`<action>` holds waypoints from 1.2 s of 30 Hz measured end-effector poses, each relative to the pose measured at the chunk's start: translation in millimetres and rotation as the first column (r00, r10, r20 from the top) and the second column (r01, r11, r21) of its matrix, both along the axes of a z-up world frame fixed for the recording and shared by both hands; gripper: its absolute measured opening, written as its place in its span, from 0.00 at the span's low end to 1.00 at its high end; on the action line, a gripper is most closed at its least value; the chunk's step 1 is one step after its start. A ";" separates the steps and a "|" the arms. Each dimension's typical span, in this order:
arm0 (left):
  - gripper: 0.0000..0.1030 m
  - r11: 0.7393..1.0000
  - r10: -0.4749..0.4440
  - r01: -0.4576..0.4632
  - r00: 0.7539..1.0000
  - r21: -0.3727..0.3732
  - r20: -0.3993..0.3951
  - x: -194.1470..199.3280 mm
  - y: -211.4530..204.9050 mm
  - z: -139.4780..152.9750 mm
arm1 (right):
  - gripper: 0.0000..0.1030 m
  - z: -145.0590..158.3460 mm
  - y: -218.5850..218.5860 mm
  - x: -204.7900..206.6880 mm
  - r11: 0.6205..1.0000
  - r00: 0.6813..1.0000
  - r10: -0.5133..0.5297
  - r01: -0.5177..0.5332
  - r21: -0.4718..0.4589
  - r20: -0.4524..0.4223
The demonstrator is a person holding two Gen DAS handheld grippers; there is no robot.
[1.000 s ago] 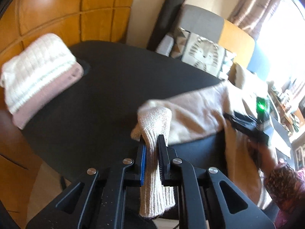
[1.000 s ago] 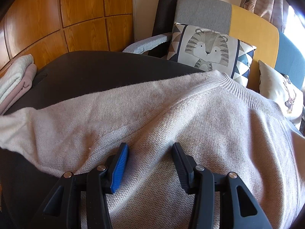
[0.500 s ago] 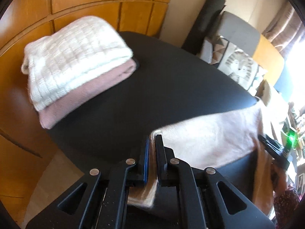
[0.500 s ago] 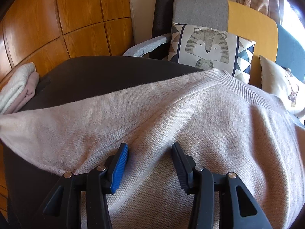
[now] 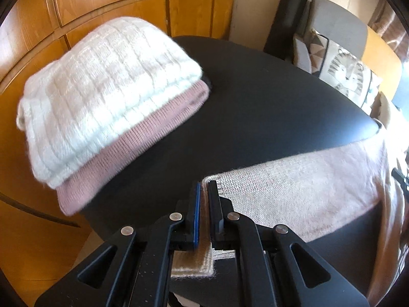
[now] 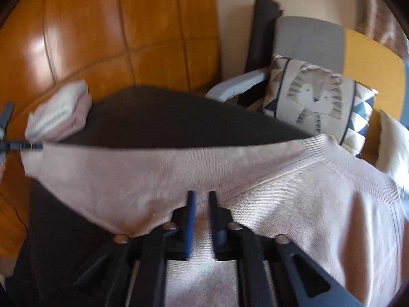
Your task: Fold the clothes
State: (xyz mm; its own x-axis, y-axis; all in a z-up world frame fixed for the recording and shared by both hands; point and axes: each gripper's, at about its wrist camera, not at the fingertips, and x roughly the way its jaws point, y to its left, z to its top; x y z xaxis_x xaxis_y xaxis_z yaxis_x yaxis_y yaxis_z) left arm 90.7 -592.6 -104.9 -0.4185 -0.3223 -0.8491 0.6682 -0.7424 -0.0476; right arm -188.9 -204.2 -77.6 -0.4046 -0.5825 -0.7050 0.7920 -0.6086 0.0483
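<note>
In the left wrist view, the left gripper [image 5: 203, 204] was clamped on the cuff [image 5: 196, 261] of the beige sweater [image 5: 301, 189], drawn out along the table's [image 5: 268, 107] near edge; two folded knits [image 5: 107, 97] were stacked at the far-left edge. In the right wrist view, the right gripper [image 6: 202, 215], wide earlier, was pinched on sweater fabric; folding was barely begun.

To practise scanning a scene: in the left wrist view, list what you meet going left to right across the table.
Folded white sweater atop folded pink one → left gripper pinching the cuff → beige sweater's sleeve.
</note>
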 end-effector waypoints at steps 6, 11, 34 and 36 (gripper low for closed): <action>0.05 0.999 0.046 -0.046 0.999 -0.018 -0.010 -8.1 -20.9 8.4 | 0.06 -25.1 -9.9 -12.2 0.997 0.999 -0.010 0.006 0.079 0.047; 0.05 0.998 0.056 -0.056 0.998 -0.025 0.009 -20.3 -30.2 7.3 | 0.06 -33.8 -13.7 -9.5 0.996 0.999 -0.009 0.006 0.091 0.040; 0.06 0.986 0.076 -0.056 0.990 -0.160 0.123 -32.2 -54.1 7.1 | 0.06 -40.5 -18.9 -2.4 0.995 1.000 -0.019 0.019 0.095 0.005; 0.06 0.983 0.047 -0.031 0.995 -0.181 0.085 -29.0 -36.3 11.2 | 0.06 -40.7 -18.4 -3.6 0.996 1.000 -0.020 0.019 0.090 0.009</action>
